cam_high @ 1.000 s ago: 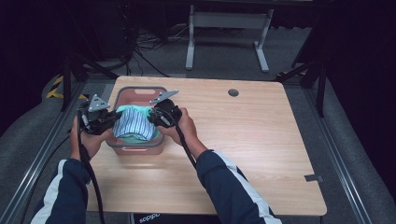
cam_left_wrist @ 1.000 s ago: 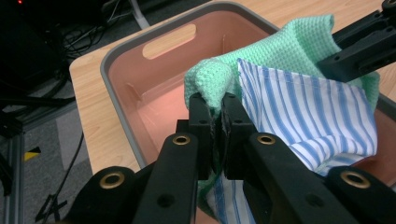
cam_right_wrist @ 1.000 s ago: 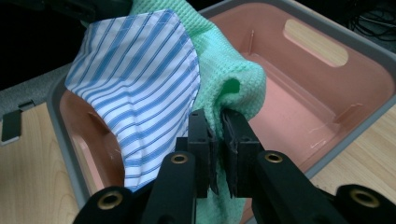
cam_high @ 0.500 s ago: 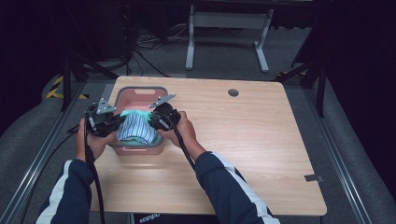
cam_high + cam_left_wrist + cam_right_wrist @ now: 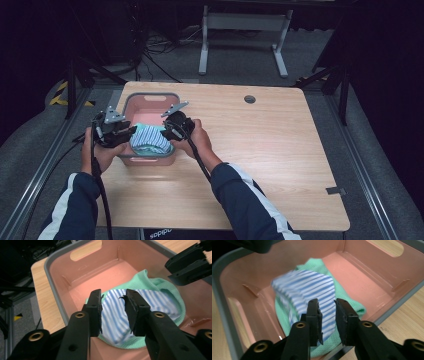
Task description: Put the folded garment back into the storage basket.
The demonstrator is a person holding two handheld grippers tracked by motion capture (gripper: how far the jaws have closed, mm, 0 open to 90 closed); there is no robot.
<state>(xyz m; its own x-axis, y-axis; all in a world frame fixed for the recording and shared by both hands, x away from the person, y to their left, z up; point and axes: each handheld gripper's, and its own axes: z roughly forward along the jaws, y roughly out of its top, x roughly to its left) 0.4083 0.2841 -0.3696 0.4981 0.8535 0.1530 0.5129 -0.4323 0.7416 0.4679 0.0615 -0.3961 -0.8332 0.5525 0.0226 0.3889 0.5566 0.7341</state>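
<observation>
Striped cloth lies in pink bin between both parted hand-held grippers.

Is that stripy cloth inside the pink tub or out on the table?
Inside. The striped cloth lies bunched on a green cloth within the pink tub's walls.

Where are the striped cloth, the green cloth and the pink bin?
striped cloth (image 5: pixel 117 315), left gripper view, on its striped middle.
green cloth (image 5: pixel 342 293), right gripper view, on the part beside the stripes.
pink bin (image 5: pixel 150 95), high view, on its far rim.
</observation>
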